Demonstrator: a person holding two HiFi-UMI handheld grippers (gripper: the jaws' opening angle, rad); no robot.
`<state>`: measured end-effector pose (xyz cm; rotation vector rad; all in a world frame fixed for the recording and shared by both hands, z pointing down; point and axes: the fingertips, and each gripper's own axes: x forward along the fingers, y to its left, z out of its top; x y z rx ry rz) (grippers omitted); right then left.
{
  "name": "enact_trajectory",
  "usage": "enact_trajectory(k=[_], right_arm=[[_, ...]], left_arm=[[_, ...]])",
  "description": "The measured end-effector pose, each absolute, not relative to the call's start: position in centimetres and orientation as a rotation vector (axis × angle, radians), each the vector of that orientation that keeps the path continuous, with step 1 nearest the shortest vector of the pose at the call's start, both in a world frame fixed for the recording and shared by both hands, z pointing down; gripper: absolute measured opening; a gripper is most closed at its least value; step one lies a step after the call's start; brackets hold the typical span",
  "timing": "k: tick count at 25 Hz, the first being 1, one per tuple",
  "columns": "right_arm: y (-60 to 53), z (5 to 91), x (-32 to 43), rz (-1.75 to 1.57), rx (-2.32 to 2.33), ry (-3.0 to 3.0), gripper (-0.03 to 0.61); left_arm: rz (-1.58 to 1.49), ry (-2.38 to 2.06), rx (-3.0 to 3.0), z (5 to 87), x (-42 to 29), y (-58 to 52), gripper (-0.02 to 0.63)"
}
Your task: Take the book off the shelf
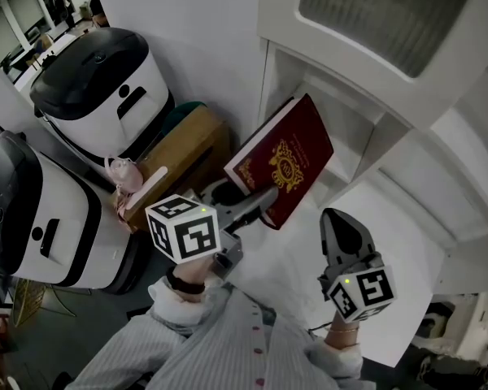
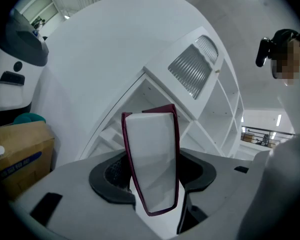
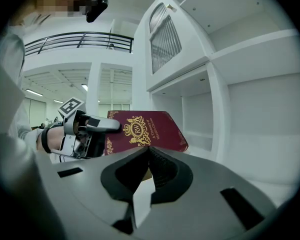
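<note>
Left tongs: clamped on lower end of maroon book, pads pressing both covers. Held tilted just beyond those tongs, before the shelf opening, seemingly clear of it. Right tongs: closed, empty, just right of book. Looks a stiff hardback, moderately heavy, cover probably slick. Better gripped deeper, nearer the spine, to stop sagging.

Book lower edge partly hidden under left tool.
</note>
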<state>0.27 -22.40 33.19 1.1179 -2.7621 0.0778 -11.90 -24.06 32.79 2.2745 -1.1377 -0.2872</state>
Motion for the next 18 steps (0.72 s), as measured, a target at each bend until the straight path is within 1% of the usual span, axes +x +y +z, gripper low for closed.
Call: enact_trajectory(k=[9,13,18], right_arm=[[-23.0,33.4,0.4,0.122,1.133,-2.758,0.014],[-22.6,33.9,0.8,0.153,1.146,-2.757,0.014],[-22.2,34.5,1.6,0.176,1.181,-2.745,0.014]], left_arm=[[-0.117,-1.173,2.351,32.6,-11.7,-22.9,0.249],[0.051,-1.189,2.378,34.1,-11.1,-21.6,0.241],[0.122,-1.144,2.384,35.6,-9.7,-20.7,0.241]])
